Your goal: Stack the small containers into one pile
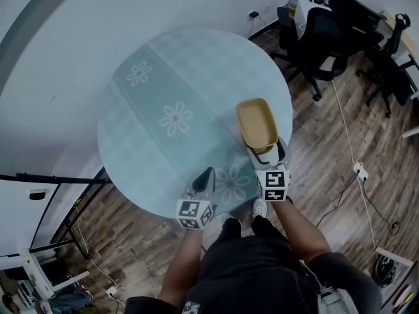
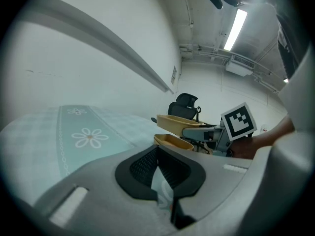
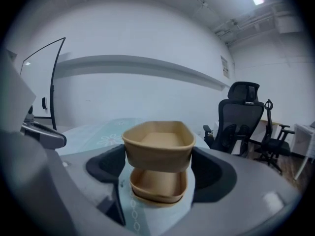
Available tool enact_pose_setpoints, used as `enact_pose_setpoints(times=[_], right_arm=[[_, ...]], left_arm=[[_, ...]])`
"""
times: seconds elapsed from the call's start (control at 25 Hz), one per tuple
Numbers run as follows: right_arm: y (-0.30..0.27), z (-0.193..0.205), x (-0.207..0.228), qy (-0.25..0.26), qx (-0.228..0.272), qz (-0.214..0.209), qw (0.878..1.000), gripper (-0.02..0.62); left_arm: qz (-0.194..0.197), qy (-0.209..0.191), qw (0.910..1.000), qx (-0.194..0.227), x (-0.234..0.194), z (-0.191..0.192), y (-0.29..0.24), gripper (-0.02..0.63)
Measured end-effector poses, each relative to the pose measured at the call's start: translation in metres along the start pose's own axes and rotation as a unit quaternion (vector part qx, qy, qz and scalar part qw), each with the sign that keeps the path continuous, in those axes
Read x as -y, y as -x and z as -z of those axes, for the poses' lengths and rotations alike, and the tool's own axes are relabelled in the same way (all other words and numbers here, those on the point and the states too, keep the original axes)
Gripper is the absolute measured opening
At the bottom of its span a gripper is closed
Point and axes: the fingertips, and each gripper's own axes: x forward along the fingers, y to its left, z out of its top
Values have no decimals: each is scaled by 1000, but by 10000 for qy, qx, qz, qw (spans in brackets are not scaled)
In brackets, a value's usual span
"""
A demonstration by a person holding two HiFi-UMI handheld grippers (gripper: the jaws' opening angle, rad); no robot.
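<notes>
— Surface?
— Round table (image 1: pixel 105 146) under a pale teal checked cloth (image 1: pixel 216 57), daisy-printed runner (image 1: pixel 177 120) across the middle
— Grey right gripper (image 1: pixel 265 146)?
— Closed on the sides of a tan oval plastic container (image 3: pixel 157 144), held level just above a second tan container (image 3: pixel 158 183) resting on the cloth
— Left gripper (image 2: pixel 160 176)?
— Jaws together, nothing between them, low over the near edge
— Around the table?
— Brown wood-plank floor (image 1: pixel 327 156), black office chairs (image 1: pixel 321 25), white wall (image 1: pixel 65 18), ceiling strip light (image 2: pixel 235 28)
</notes>
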Motion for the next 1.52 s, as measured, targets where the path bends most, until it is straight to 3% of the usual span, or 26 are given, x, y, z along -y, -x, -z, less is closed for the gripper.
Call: enact_pose_setpoints(times=[0.52, 1.12, 1.52], right_arm=[[-20, 55, 13, -204, -353, 265, 9988, 423], [-17, 65, 3, -538, -597, -130, 9967, 448], [5, 52, 10, -544, -415, -209, 9974, 448]], left_arm=[[134, -54, 9993, -332, -2, 25, -1, 5], [178, 22, 9993, -328, 11, 31, 0, 5], [202, -31, 9994, -291, 32, 29, -3, 5]])
